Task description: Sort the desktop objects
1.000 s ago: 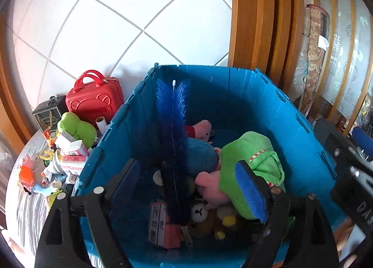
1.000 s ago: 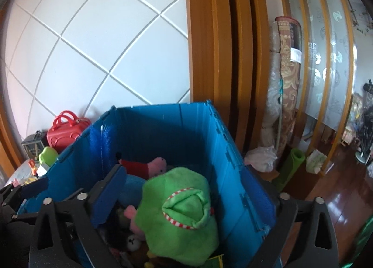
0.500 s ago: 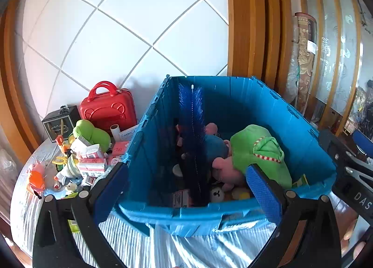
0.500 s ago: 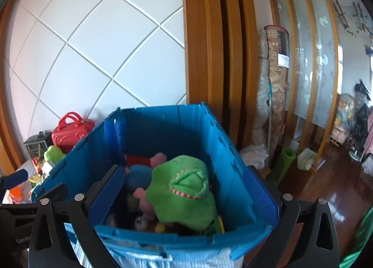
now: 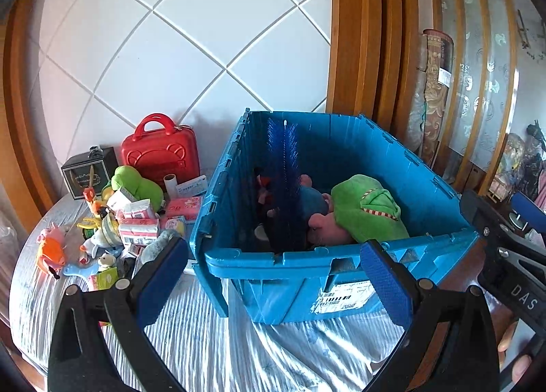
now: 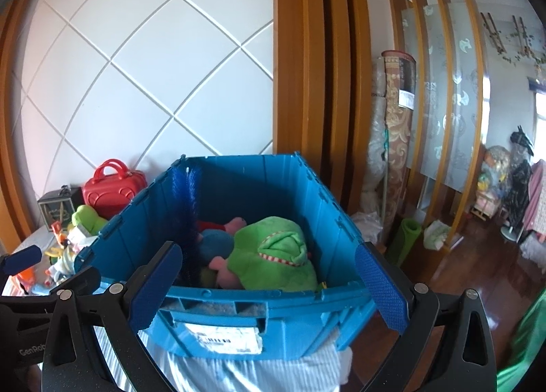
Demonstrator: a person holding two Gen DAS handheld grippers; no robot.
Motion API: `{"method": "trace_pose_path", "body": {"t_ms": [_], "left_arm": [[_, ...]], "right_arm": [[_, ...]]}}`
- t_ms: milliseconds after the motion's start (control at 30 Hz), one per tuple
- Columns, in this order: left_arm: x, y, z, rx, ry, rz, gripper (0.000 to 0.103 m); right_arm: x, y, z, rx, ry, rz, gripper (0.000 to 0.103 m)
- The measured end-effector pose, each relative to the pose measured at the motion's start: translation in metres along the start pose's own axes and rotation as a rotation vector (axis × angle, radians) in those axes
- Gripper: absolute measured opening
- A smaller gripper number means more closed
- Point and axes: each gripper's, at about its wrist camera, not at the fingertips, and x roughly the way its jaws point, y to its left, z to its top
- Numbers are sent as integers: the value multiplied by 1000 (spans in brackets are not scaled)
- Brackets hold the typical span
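Sorting stage: loose toys lie on the left of the cloth-covered surface (image 5: 211, 340); a blue crate (image 5: 307, 262) to their right already holds several, so the job looks partly done.
Orange toy (image 5: 51, 252): far left of the pile, small and probably light hard plastic; pinch across its body.
Small cartons (image 5: 138, 221): stacked mid-pile, light and crushable; close on the flat faces gently.
Green plush (image 5: 136, 184): behind the cartons, soft and squashy; take a deep bite into its middle.
Red toy case (image 5: 160, 153): upright against the tiled wall, rigid and smooth; its handle looks the surest hold.
Left gripper (image 5: 273, 276): released, jaws spread wide with nothing between the pads, having just been opening; it hangs in front of the crate's near wall.
Blue bristle brush (image 5: 285, 167): stands upright inside the crate near its left wall, springy bristles on a stiff stem.
Green plush in crate (image 5: 368, 211): lies on top of a pink plush, bulky but light.
Right gripper (image 6: 269, 282): released too, jaws wide and empty, facing the crate's near rim.
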Motion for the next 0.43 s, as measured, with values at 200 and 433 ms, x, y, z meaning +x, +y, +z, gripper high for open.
{"method": "trace_pose_path", "body": {"t_ms": [200,433], "left_arm": [[-10,5,-6,-3,4,18,102],[-22,5,-10,13,-25,7,102]], "right_arm": [[-10,2,-6,1,3,4,103],[-14,7,-15,0,29,8,103]]}}
